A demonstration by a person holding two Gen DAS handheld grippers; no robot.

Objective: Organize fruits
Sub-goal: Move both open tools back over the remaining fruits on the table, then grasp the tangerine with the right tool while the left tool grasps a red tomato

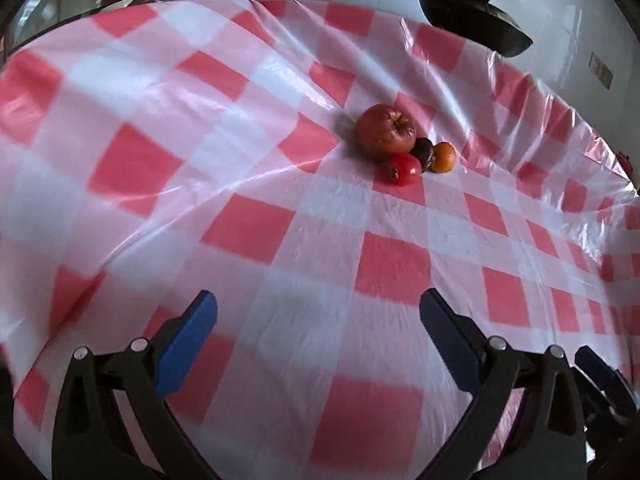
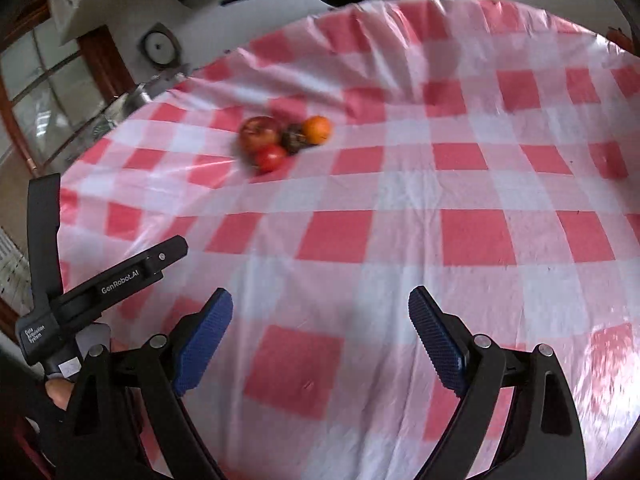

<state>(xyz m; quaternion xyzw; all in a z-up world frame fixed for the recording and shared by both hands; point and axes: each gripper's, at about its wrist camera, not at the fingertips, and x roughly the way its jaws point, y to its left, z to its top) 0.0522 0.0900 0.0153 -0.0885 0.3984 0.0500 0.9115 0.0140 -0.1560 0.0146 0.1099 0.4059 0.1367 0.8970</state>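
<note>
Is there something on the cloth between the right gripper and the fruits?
Nothing visible. Only bare checked tablecloth lies between the open right gripper and the fruits. The left gripper stands off to the side.

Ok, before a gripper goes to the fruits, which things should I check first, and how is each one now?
1. Left gripper open and empty: ok.
2. Right gripper open and empty: ok.
3. Path over the tablecloth to the fruits free: ok.
4. Fruits apart enough for a single grasp: not ok; apple, red fruit, dark fruit and orange fruit sit bunched together.
5. Container or place for sorted fruits: cannot tell, none in view.
</note>
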